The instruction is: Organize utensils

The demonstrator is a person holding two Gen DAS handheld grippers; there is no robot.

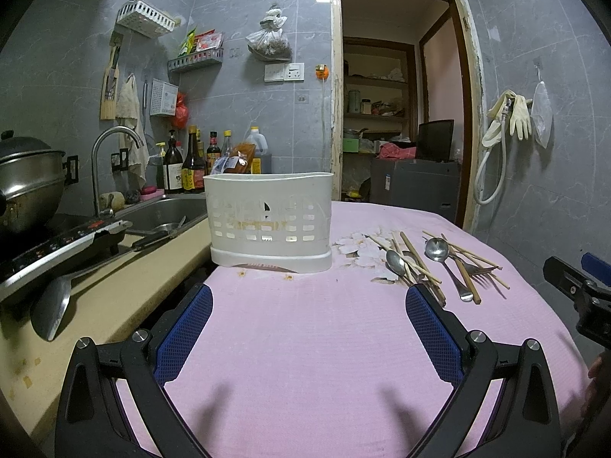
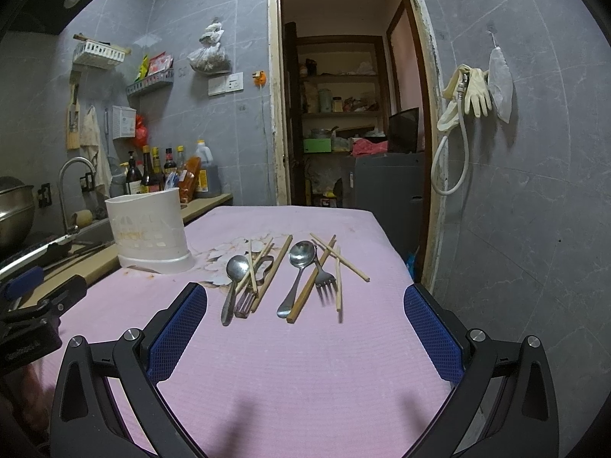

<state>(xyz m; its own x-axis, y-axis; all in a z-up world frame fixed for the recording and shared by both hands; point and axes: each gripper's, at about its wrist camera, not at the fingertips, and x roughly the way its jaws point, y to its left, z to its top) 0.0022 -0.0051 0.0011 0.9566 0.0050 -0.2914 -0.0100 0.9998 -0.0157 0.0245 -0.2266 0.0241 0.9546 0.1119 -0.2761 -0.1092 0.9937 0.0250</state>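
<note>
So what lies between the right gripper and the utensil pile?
Only bare pink cloth separates the right gripper from the utensil pile, shown in the right wrist view.

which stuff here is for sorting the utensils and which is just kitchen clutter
For the job:
- white slotted plastic utensil holder
- metal spoons
- metal forks
- wooden chopsticks
- left tool and right tool, both open and empty

Just lying about:
- dark sauce bottles
- steel pot
- pale rubber gloves
- metal spatula

No legible txt. Bottle labels (image 1: 193,175) by the sink: print too small/blurred to read. Left tool body (image 2: 23,351): embossed marking, illegible.
</note>
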